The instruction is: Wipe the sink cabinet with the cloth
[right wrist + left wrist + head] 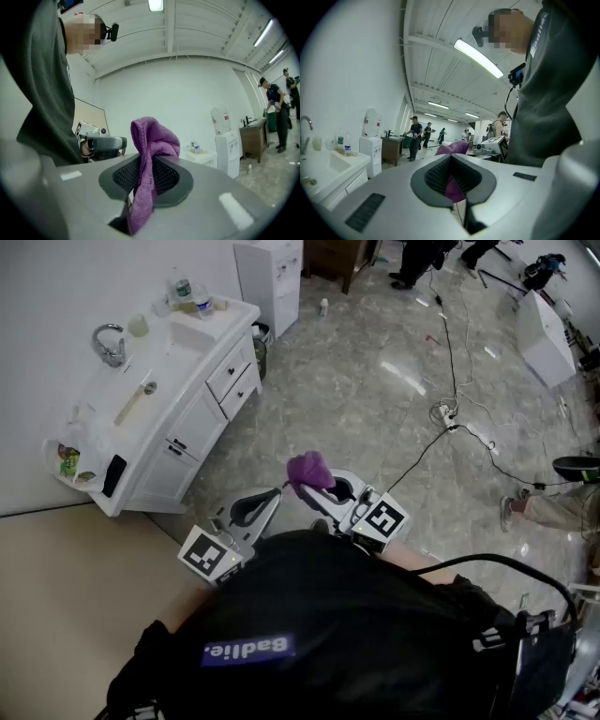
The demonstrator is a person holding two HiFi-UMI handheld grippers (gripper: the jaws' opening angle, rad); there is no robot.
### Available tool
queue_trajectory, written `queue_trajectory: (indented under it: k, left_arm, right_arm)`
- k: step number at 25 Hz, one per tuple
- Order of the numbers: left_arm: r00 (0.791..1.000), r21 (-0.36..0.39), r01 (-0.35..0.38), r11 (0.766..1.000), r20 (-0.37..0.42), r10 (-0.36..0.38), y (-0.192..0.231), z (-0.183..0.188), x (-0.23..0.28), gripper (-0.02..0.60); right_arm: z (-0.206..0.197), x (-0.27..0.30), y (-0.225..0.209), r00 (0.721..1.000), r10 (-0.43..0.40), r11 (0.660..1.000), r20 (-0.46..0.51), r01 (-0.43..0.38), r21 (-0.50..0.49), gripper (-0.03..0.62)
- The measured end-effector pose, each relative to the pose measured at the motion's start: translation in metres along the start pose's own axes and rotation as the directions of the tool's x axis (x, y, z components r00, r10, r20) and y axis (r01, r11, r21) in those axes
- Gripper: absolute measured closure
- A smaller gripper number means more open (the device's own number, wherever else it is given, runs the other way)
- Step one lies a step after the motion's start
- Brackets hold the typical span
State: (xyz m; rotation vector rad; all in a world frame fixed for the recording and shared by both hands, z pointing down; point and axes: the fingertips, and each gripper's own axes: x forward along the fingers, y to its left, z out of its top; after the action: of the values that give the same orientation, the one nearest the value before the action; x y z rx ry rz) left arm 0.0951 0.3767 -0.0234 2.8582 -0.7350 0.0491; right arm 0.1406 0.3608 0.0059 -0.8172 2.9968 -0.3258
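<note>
The white sink cabinet [192, 413] stands against the wall at the upper left, a stretch of floor away from both grippers. It also shows in the left gripper view [328, 176] and, far off, in the right gripper view [206, 157]. I hold both grippers close to my body with their jaws pointing up. My right gripper [323, 491] [145, 173] is shut on a purple cloth [307, 470] [152, 140], which bunches above the jaws. My left gripper [253, 509] [452, 176] is shut with nothing in it. The cloth [452, 149] shows just beyond its jaws.
A faucet [111, 343] and bottles [192, 296] sit on the cabinet top. A white water dispenser [272, 273] and a small bin [260, 338] stand beyond it. Cables [450, 413] cross the marble floor to the right. People stand in the background.
</note>
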Motion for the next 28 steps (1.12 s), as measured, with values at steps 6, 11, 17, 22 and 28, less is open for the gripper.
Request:
queue_trajectory:
  k: [6, 11, 17, 22, 28]
  left_arm:
    - [1.0, -0.001, 0.0, 1.0, 0.001, 0.0, 0.0, 0.001, 0.0, 0.581]
    - [1.0, 0.003, -0.005, 1.0, 0.01, 0.005, 0.001, 0.002, 0.001, 0.581]
    - [1.0, 0.005, 0.003, 1.0, -0.005, -0.003, 0.0, 0.001, 0.003, 0.581]
    - [1.0, 0.011, -0.011, 1.0, -0.002, 0.011, 0.006, 0.007, 0.015, 0.581]
    - [0.999, 0.037, -0.043, 0.998, 0.014, 0.043, 0.015, 0.015, 0.038, 0.581]
  right_arm:
    - [0.0, 0.0, 0.001, 1.0, 0.005, 1.0, -0.005, -0.005, 0.004, 0.537]
    - [-0.002, 0.0, 0.0, 1.0, 0.008, 1.0, -0.011, -0.008, 0.005, 0.537]
    - [-0.003, -0.001, -0.001, 1.0, 0.02, 1.0, -0.01, -0.019, 0.016, 0.537]
    - [0.001, -0.004, -0.014, 1.0, 0.017, 1.0, -0.004, -0.017, 0.027, 0.537]
    - [0.004, -0.013, -0.038, 1.0, 0.015, 0.999, 0.01, -0.016, 0.04, 0.537]
